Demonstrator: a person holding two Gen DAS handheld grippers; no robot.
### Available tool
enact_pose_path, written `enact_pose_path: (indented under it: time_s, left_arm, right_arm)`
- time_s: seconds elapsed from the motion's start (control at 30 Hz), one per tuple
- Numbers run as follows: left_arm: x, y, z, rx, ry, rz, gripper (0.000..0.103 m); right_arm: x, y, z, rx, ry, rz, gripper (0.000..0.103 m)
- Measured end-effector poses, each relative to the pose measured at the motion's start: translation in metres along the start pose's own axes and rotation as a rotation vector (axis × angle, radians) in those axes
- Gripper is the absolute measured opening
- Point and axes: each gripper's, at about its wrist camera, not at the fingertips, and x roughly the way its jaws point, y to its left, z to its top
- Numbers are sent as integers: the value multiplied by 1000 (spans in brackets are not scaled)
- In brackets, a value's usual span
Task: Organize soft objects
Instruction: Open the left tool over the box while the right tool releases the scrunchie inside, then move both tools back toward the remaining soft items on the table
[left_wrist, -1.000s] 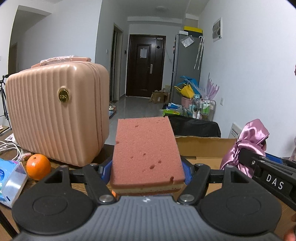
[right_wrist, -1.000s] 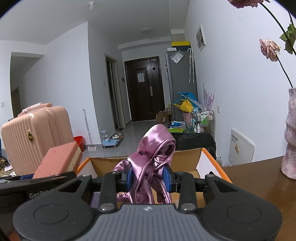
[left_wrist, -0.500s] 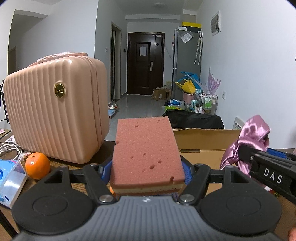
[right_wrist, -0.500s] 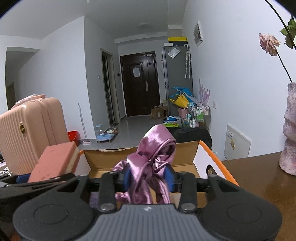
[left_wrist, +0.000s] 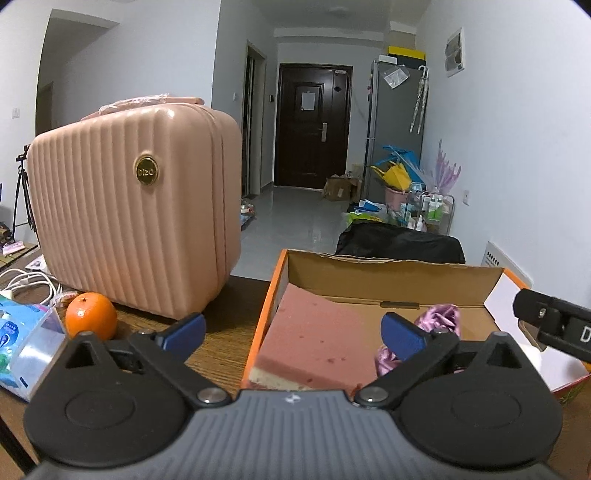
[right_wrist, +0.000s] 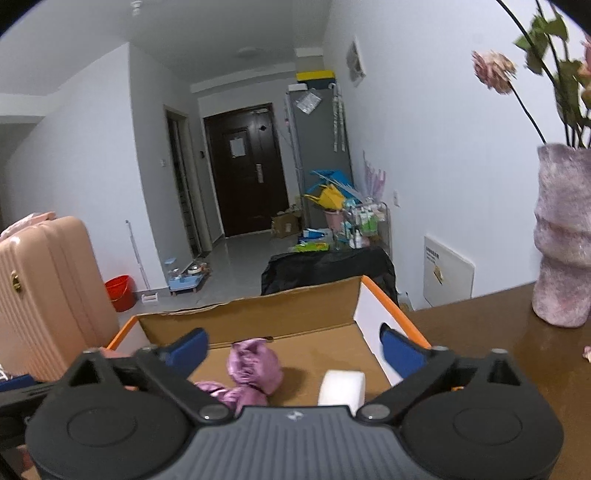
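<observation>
Wooden table (left_wrist: 221, 343) | both grippers' jaws opening, nothing between | sponge (left_wrist: 314, 343) tilted on cardboard box (left_wrist: 388, 284) left wall, satin cloth (right_wrist: 255, 369) inside | risk: withdrawing fingers snag cloth.

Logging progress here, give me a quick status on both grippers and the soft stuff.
Left gripper and right gripper opening, nothing between the fingers. Pink sponge and purple satin cloth lying in the cardboard box. Nothing in the way.

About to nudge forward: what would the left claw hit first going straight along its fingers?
Probably the pink sponge lying in the cardboard box, just ahead between the opening left claw fingers; depth is uncertain.
</observation>
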Motion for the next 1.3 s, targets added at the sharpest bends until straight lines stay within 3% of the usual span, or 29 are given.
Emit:
enact_pose_path:
  time_s: [0.67, 1.3]
  left_arm:
    - [-22, 14, 5, -41, -26, 4, 103]
    - [-87, 46, -3, -40, -123, -5, 103]
  right_arm:
    - [-14, -14, 3, 80, -12, 28, 103]
    - [-92, -14, 1, 3, -91, 53, 103]
